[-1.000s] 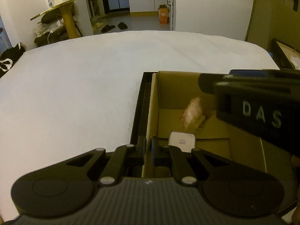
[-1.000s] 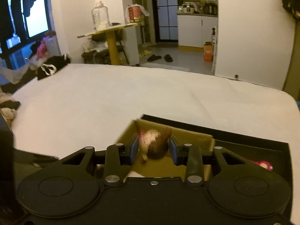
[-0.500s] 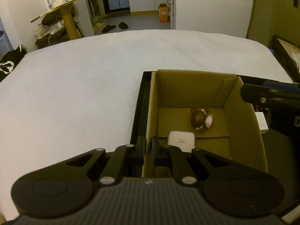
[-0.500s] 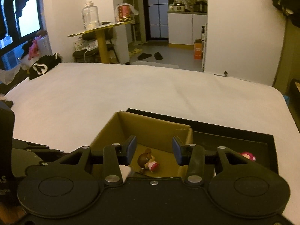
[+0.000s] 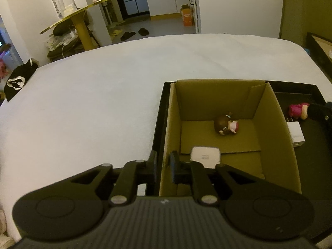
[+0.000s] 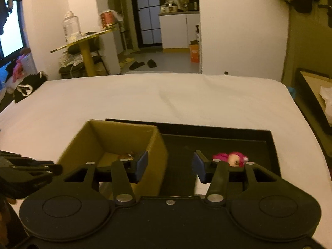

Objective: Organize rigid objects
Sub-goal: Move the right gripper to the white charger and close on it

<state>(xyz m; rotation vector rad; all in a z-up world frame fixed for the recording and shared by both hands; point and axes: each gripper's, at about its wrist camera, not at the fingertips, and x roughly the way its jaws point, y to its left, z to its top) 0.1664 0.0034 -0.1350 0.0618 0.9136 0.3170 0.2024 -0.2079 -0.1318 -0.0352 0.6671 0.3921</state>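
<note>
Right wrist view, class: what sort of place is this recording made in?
Most likely a small lived-in flat: a kitchen nook with white cabinets lies beyond the white-covered surface, slippers lie on the floor, and a water jug stands on a yellow side table.

Black tray (image 5: 294,87) on white bed (image 5: 93,103)

Glass jar (image 5: 63,0) on yellow table (image 5: 79,17)

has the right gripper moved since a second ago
Yes. The right gripper has shifted right, from over the cardboard box toward the black tray and pink doll, jaws now open and empty.
</note>
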